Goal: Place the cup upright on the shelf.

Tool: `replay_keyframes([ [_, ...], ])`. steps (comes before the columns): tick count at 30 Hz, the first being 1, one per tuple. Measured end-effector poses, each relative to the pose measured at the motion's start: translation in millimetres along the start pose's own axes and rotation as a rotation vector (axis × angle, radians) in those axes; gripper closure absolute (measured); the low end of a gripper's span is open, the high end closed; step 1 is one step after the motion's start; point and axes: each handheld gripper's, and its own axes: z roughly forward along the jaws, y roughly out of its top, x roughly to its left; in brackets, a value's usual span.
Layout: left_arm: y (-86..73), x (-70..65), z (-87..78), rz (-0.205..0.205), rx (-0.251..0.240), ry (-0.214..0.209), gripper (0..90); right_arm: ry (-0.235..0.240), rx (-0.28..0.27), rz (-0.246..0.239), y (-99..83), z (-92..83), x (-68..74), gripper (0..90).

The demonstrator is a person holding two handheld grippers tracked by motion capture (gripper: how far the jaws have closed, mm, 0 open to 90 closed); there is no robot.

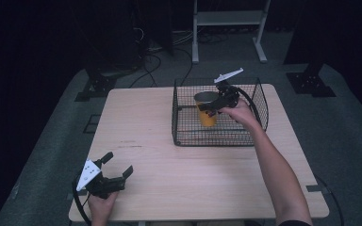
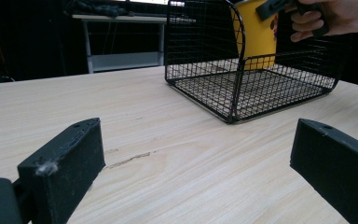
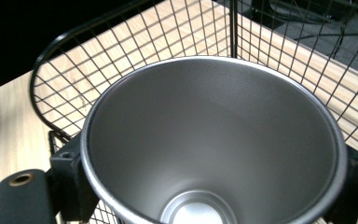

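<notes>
A yellow cup (image 1: 206,112) with a bare metal inside (image 3: 214,140) stands upright inside the black wire basket (image 1: 217,142) at the back right of the wooden table (image 1: 169,183). My right gripper (image 1: 210,104) is shut on the cup's rim, one jaw on each side of it in the right gripper view. Whether the cup's base touches the basket floor I cannot tell. My left gripper (image 1: 118,164) is open near the table's front left corner, jaws wide apart (image 2: 198,163) and holding nothing. From there the basket (image 2: 235,93), the cup (image 2: 256,35) and the hand (image 2: 326,16) lie ahead.
Bare tabletop stretches between the left gripper and the basket. Behind the table stands a light metal shelf frame (image 1: 228,19), with cables (image 1: 151,61) on the grey floor and dark stand bases (image 1: 311,82) at both sides.
</notes>
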Motion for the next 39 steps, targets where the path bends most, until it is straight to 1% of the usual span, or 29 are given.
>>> replay_keyframes([
  [5,-0.1,0.1,-0.3,-0.001,0.000,0.000,2.2,-0.004,0.010,0.010,-4.0,5.9,-5.4,12.7],
  [10,-0.1,0.4,-0.3,-0.002,-0.002,0.000,2.2,-0.013,0.009,0.026,-7.3,10.0,-11.4,12.6],
  [15,-0.1,0.6,-0.5,-0.003,-0.001,0.000,2.2,-0.042,0.017,0.030,-9.8,15.8,-15.6,12.5],
  [19,-0.1,0.8,-0.7,-0.002,-0.003,-0.001,2.3,-0.060,0.017,0.031,-11.0,18.9,-17.2,12.5],
  [27,-0.1,0.9,-0.9,-0.002,-0.003,-0.001,2.2,-0.074,0.033,0.034,-14.0,25.0,-20.0,12.4],
  [33,-0.1,0.9,-0.9,-0.002,-0.003,-0.001,2.2,-0.098,0.060,0.018,-14.2,28.4,-19.0,12.3],
  [39,-0.1,0.7,-0.9,-0.001,-0.002,-0.002,2.2,-0.092,0.069,0.015,-14.5,29.7,-17.9,12.1],
])
